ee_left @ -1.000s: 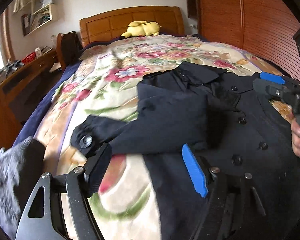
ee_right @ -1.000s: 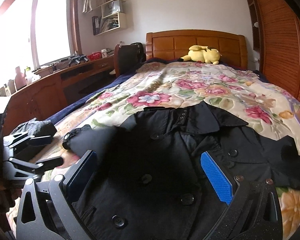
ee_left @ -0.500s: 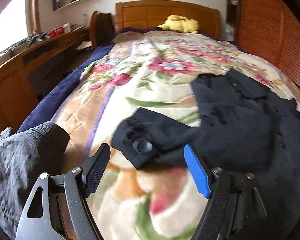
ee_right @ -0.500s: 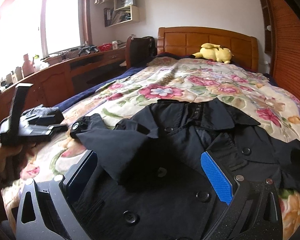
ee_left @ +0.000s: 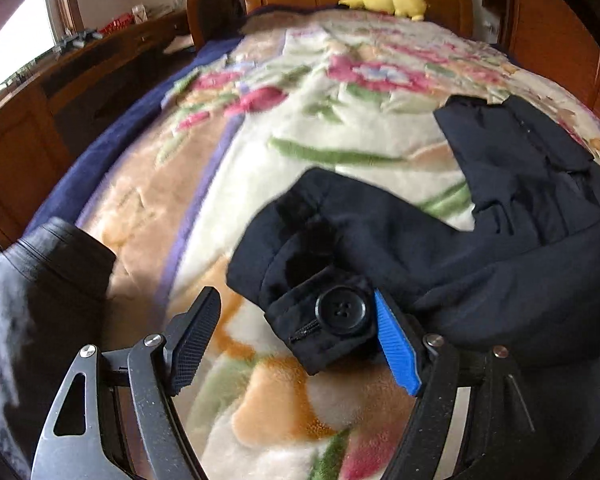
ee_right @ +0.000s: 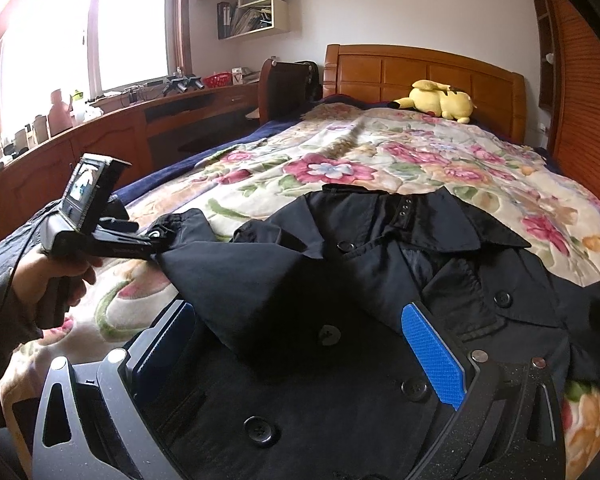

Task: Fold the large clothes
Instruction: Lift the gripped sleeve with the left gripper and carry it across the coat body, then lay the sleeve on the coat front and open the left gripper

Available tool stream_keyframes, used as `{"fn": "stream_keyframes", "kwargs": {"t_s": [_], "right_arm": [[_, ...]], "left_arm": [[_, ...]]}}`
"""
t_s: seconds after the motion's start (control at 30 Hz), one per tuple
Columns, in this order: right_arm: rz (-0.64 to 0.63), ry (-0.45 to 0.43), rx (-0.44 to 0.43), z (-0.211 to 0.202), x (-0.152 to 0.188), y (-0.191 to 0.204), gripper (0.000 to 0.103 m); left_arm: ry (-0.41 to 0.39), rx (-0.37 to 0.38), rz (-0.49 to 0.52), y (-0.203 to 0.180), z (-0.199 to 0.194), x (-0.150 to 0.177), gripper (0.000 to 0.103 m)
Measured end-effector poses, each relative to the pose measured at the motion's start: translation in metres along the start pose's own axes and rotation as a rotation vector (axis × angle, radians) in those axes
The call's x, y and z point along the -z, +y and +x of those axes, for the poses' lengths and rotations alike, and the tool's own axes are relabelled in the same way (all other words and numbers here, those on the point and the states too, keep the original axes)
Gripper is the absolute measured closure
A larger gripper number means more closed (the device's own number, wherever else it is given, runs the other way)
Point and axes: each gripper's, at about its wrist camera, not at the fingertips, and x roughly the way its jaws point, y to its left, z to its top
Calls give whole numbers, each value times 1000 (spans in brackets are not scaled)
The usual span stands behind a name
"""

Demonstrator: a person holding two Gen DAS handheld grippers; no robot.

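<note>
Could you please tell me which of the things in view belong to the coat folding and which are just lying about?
Job in hand:
black coat
its sleeve cuff
left gripper, open at the cuff
right gripper, open over the coat front

Lying about:
yellow plush toy
floral blanket
wall shelf
desk

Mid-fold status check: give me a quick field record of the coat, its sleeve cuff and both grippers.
garment: black coat, lying front-up on the floral blanket
sleeve cuff: between the open fingers of the left gripper, touching the blue pad
right gripper: open, over the coat's buttoned front
background: yellow plush toy by the headboard
</note>
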Motion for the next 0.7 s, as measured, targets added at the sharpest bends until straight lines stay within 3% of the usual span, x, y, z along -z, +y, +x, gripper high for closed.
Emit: {"fn": "stream_keyframes", "kwargs": {"t_s": [0.17, 0.2, 0.33, 0.53, 0.7], "right_arm": [[-5, -5, 0, -1, 0, 3, 0], [-6, -5, -1, -1, 0, 3, 0], [-3, -7, -6, -2, 0, 3, 0], [-5, -25, -6, -13, -2, -2, 0], [-14, -34, 24, -31, 3, -12, 0]], "left_arm": [[14, 30, -21, 0, 4, 2, 30], [13, 65, -25, 0, 3, 2, 44], [-2, 74, 15, -13, -8, 2, 74], [-148, 69, 82, -45, -65, -4, 82], [-293, 122, 128, -82, -133, -11, 82]]}}
